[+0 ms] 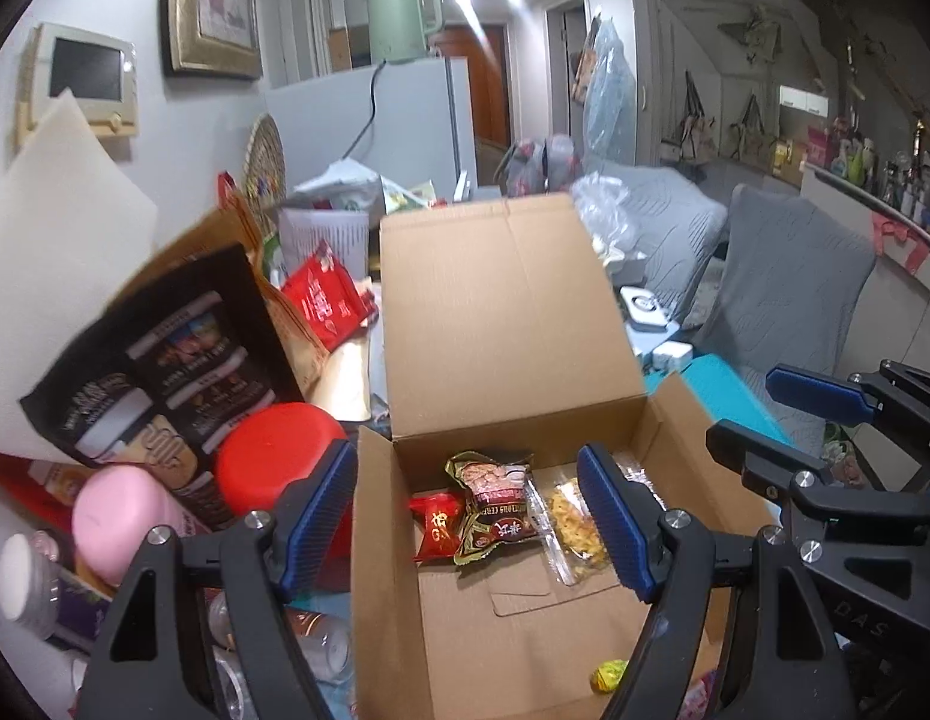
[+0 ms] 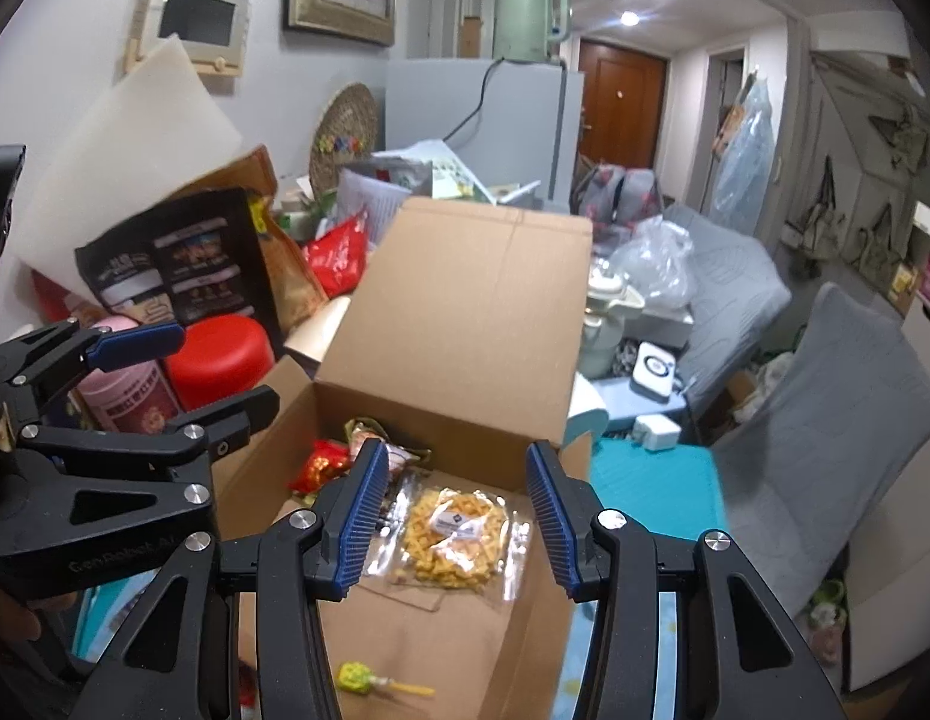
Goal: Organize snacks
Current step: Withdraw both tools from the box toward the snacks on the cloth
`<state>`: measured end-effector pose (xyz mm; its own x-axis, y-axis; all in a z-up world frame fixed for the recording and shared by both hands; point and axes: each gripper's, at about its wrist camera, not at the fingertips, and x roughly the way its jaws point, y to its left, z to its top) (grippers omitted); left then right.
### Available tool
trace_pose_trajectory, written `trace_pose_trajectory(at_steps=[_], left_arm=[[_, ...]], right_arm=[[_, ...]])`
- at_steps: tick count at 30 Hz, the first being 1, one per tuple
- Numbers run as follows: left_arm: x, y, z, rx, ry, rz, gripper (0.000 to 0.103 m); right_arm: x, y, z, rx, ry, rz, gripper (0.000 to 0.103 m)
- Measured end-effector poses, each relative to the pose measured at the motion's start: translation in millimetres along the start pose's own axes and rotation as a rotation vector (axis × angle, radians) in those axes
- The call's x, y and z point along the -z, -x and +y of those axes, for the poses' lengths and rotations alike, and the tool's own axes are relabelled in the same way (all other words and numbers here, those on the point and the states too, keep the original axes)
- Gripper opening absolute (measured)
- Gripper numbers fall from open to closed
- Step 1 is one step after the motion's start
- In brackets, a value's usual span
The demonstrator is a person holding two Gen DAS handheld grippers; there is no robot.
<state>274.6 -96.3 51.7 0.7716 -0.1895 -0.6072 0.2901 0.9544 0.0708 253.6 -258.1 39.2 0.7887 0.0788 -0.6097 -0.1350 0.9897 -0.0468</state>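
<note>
An open cardboard box (image 1: 507,630) sits in front of me, lid flap up; it also shows in the right wrist view (image 2: 441,630). Inside lie a small red packet (image 1: 436,525), a dark green snack pack (image 1: 498,510) and a clear bag of yellow snacks (image 1: 576,525), seen in the right wrist view as the clear bag (image 2: 453,537) and the red packet (image 2: 321,465). A yellow-green candy (image 2: 354,677) lies near the front. My left gripper (image 1: 468,525) is open and empty above the box. My right gripper (image 2: 456,522) is open and empty over the yellow snack bag.
Left of the box stand a red round lid (image 1: 273,462), a pink container (image 1: 120,519), a black snack bag (image 1: 159,372) and a red packet (image 1: 324,300). A teal surface (image 2: 651,486) and grey sofa cushions (image 2: 825,420) lie to the right.
</note>
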Motion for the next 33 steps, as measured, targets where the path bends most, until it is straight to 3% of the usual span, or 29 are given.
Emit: trace_pose_trajectory(at_steps=[17, 28, 33], left_arm=[[13, 107, 5, 0.009, 0.019, -0.159, 0.077], [39, 147, 9, 0.018, 0.035, -0.198, 0.077], [58, 157, 9, 0.039, 0.048, -0.191, 0.077]], right_arm=[[10, 96, 24, 0.016, 0.018, -0.143, 0.059], [33, 135, 36, 0.015, 0.009, -0.198, 0.072], [50, 146, 44, 0.006, 0.007, -0.209, 0.073]])
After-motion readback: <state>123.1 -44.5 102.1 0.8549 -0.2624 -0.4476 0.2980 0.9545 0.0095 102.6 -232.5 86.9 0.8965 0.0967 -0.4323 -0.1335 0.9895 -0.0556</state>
